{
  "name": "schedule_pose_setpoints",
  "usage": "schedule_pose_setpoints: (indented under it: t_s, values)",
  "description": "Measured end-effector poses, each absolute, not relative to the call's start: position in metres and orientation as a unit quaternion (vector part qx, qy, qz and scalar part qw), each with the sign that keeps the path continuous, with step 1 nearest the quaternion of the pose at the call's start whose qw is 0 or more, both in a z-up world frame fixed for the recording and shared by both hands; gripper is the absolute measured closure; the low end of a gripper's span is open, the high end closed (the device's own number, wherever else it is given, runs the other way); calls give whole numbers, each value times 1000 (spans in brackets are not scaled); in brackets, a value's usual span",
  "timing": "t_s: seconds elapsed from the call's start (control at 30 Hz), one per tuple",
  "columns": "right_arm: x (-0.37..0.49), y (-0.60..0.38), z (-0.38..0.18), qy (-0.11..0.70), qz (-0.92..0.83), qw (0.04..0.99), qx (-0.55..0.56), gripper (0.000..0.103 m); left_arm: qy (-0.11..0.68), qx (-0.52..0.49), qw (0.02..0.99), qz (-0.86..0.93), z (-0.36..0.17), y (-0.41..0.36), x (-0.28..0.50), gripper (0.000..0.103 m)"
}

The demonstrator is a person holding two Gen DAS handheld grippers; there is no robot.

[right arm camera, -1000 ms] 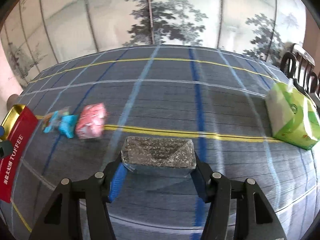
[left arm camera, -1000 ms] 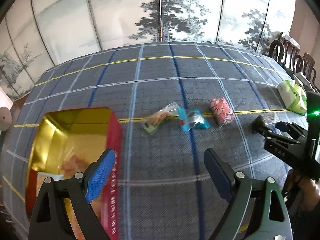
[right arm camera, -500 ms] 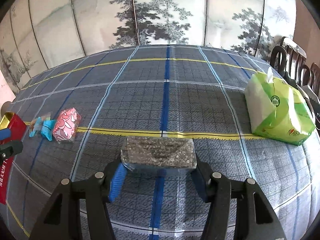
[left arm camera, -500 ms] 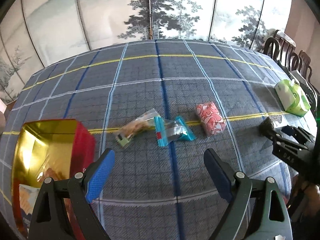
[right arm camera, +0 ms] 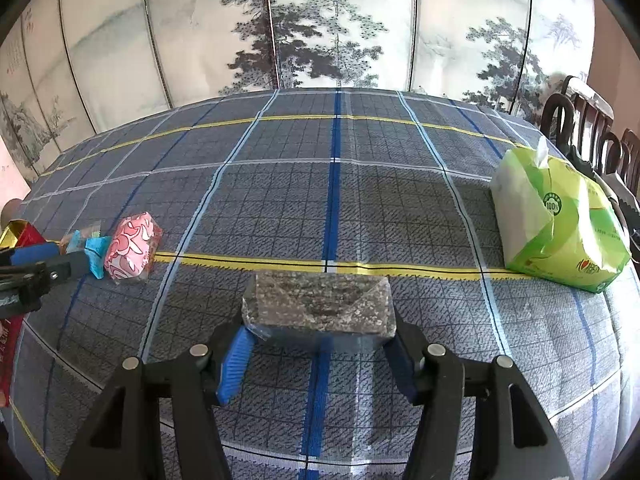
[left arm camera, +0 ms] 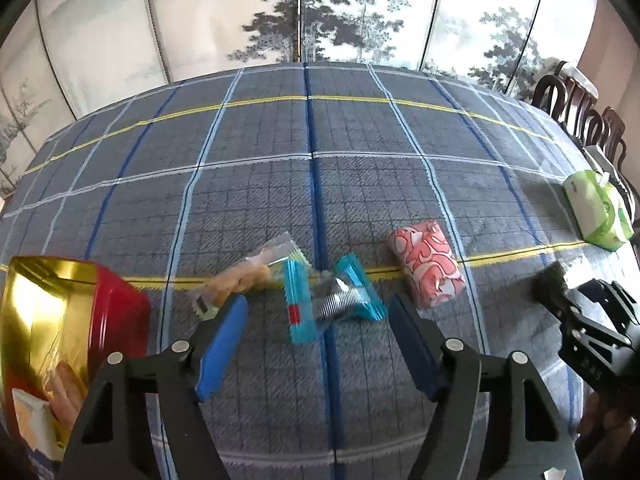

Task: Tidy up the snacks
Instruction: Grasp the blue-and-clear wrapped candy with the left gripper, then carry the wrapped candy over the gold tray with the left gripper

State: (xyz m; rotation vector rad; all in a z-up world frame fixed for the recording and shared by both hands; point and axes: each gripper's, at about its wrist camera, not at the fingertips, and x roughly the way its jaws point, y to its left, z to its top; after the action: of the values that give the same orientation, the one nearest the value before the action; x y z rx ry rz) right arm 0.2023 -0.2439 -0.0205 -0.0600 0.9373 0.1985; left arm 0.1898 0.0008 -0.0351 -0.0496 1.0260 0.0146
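The left tool [left arm camera: 316,328], jaws just closing but still apart, brackets the teal-wrapped snack [left arm camera: 332,300] lying on the plaid-clothed desk [left arm camera: 360,184], untouched. The right tool [right arm camera: 318,344] clamps a grey speckled rectangular snack packet [right arm camera: 318,304] between its pads.

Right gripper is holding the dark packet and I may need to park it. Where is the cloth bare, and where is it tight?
Bare: the far half of the tablecloth, and the stretch between the pink snack and the green tissue pack. Crowded: the yellow-stripe row by the red tin, where the left gripper, jaws just closing, reaches for the blue candy.
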Motion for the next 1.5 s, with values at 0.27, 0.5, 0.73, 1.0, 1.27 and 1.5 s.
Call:
schedule_pose_setpoints:
  t_s: [0.27,0.5,0.73,1.0,1.27,1.5]
  values:
    - [202,-244,-20,451,96,887,-29,42,504,-26,863,6,-46,2,198,67]
    - [202,-244,-20,451,95,887,-30,42,506,-20,863,-2,-43,3,189,78]
    - [201,-242,-20,451,93,887,-35,42,501,-25,865,-14,-37,8,169,79]
    - [200,-239,-19,452,90,887,-40,42,496,-30,868,-19,-23,7,142,79]
    - [200,-238,-18,452,89,887,-41,42,488,-30,872,-21,-4,7,111,79]
    - [199,-237,-18,452,88,886,-43,42,472,-41,881,-7,22,31,83,79]
